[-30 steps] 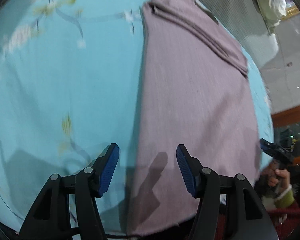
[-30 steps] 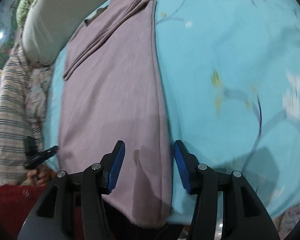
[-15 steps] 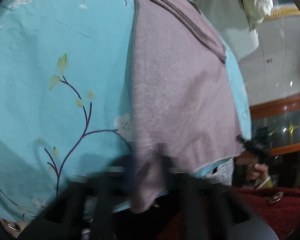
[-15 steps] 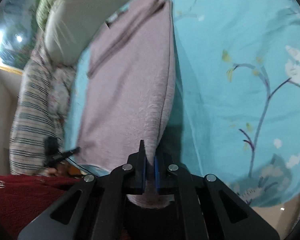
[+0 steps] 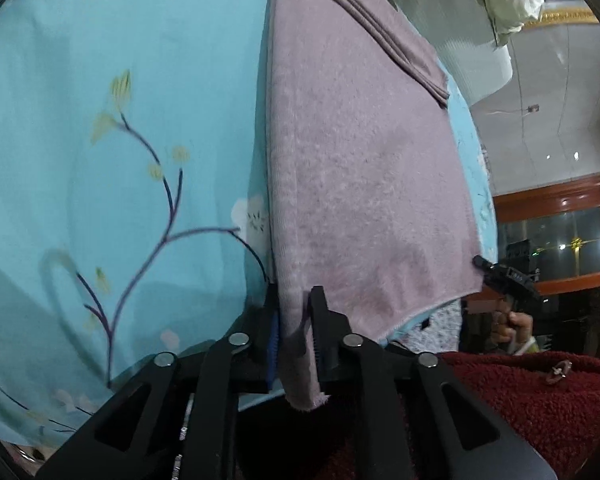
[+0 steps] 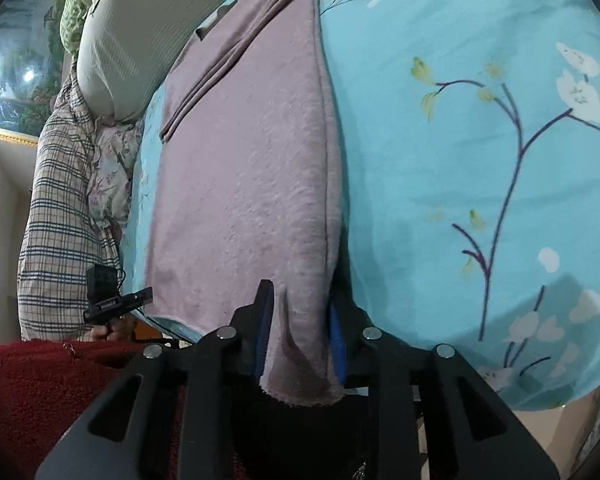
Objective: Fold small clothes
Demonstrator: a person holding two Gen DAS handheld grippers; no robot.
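1. left wrist view: the left gripper [image 5: 294,336] pinches the near left corner of the mauve garment [image 5: 360,184], fabric bunched between its blue pads. the jaws are narrow, and they have just eased open a little after clamping, though the cloth sits pressed between them.
2. right wrist view: the right gripper [image 6: 300,336] holds the opposite near corner of the same garment, a thick fold wedged between its pads. its jaws too have just widened slightly around the cloth.
3. the garment lies lengthwise on the light blue floral bedsheet [image 5: 100,160], already narrowed into a long strip with a folded band at the far end, near a ribbed grey pillow [image 6: 140,32].
4. judging by the task, both near corners are gripped so the hem can be lifted evenly and carried toward the far end for a crosswise fold.
5. against a second ago: both grippers then hovered wide open above the hem with nothing between them; now they sit lower, at the bed's edge, clamped on the corners, which droop off the edge.
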